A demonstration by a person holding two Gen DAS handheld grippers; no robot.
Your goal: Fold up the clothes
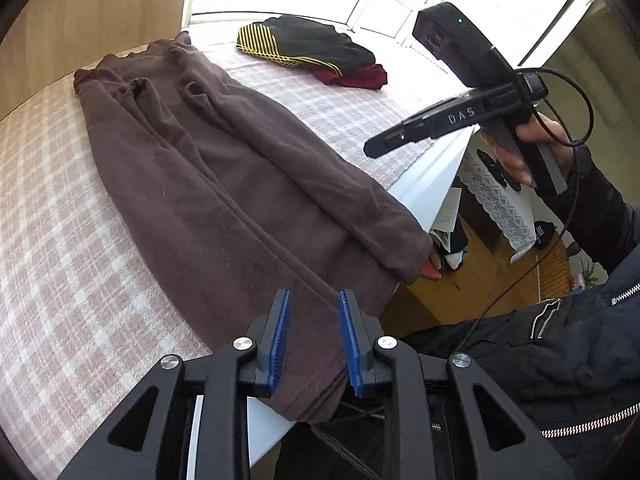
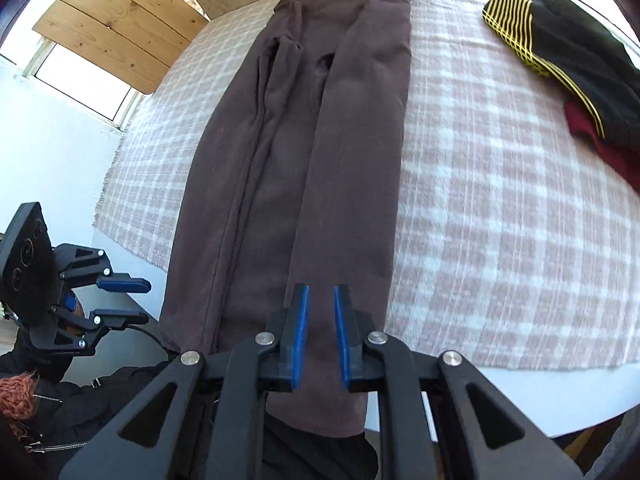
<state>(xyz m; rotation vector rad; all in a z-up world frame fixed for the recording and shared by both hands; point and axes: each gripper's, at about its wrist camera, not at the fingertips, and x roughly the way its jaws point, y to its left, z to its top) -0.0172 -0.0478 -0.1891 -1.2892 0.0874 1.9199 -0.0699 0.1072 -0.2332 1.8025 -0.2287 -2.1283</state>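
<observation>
Brown fleece trousers (image 2: 304, 152) lie lengthwise on the checked blanket (image 2: 500, 208), folded leg over leg into one long strip, waistband at the far end and cuffs hanging over the near edge of the white table (image 2: 520, 396). That first fold looks done; the strip has not yet been doubled end to end, so I judge the task about half through for this garment.

The left gripper (image 1: 314, 340) sits over one cuff corner with its blue pads apart, cloth between them but not pinched. The right gripper (image 2: 322, 336) sits above the other cuff, its pads also apart with a narrow gap and nothing clamped. Neither one holds the cloth.

What seems left: take both cuff corners and carry them toward the waistband, perhaps once more after that.

Well apart, at the far corner of the blanket, a heap (image 2: 568, 60) of black, yellow-striped and dark red clothing lies unfolded, likely work to come.
</observation>
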